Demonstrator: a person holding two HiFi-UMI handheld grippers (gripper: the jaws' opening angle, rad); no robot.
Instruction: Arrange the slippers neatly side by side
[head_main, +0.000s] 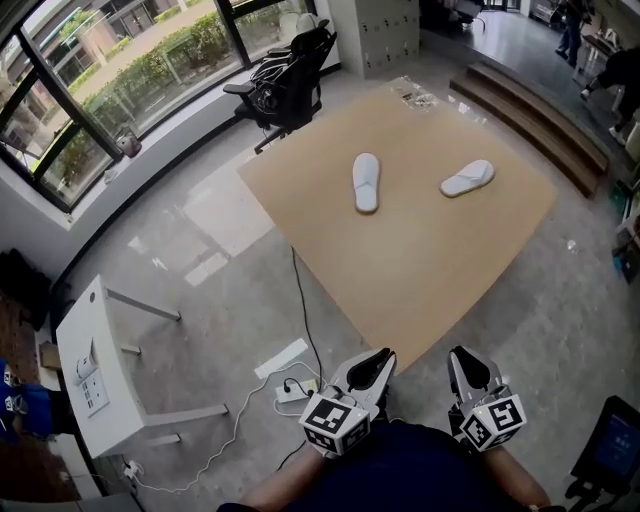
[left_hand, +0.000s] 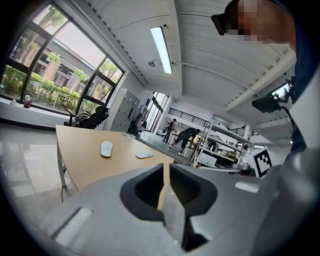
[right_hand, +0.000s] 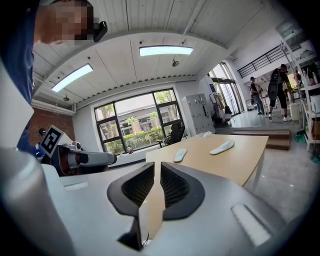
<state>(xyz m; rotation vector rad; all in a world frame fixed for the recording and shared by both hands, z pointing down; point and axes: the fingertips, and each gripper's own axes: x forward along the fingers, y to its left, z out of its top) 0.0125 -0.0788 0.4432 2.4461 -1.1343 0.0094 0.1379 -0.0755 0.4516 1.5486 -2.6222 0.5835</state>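
Table (head_main: 420, 250) should be approached first, since straight slipper (head_main: 366, 182) & angled slipper (head_main: 467, 178) lie well apart on its far half, and left gripper (head_main: 375, 360) & right gripper (head_main: 467, 362), both held w/ jaws nearly closed on nothing, are best opened before reaching.

The tan worktop (head_main: 420, 265) carries a white slipper (head_main: 366, 182) at 11 o'clock and a second slipper (head_main: 467, 178) at 1 o'clock (well apart, differently angled). A clear plastic wrapper (head_main: 413, 95) lies at 12 o'clock, near the far edge.
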